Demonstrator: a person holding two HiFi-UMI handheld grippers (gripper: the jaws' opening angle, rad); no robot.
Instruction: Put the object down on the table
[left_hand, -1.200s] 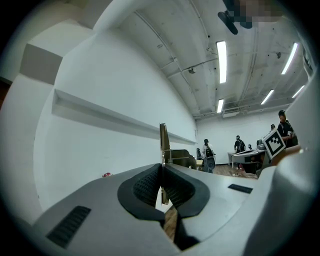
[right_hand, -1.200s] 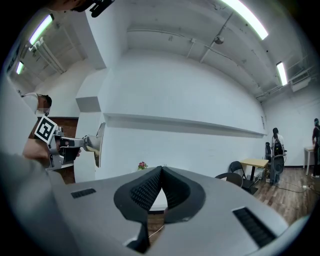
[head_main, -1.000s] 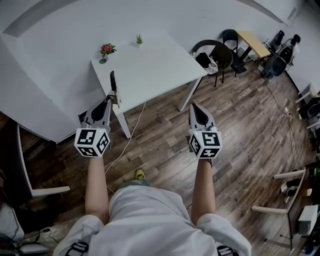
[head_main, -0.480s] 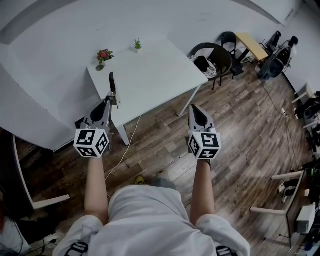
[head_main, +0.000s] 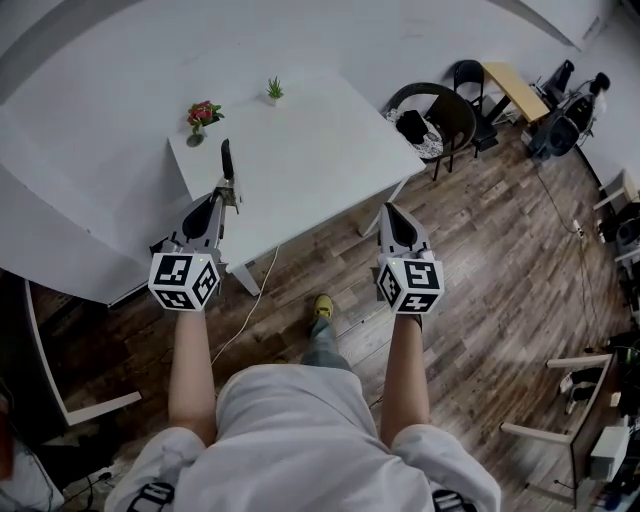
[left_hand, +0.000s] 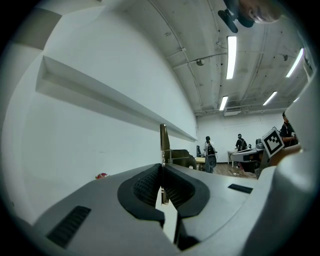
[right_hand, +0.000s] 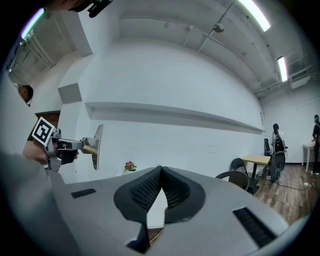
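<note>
Gripping flat metal tool (head_main: 226, 160) in L gripper (head_main: 229, 196) nr table (head_main: 310, 150); R gripper (head_main: 392, 214) closed.

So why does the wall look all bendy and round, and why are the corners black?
Left gripper view: the wide-angle lens bows the straight wall ledge into a curve and blackens the corners, and the ceiling lights glare white. Right gripper view: same bowing and dark corners. Head view: milder bending, with even light on the white table.
</note>
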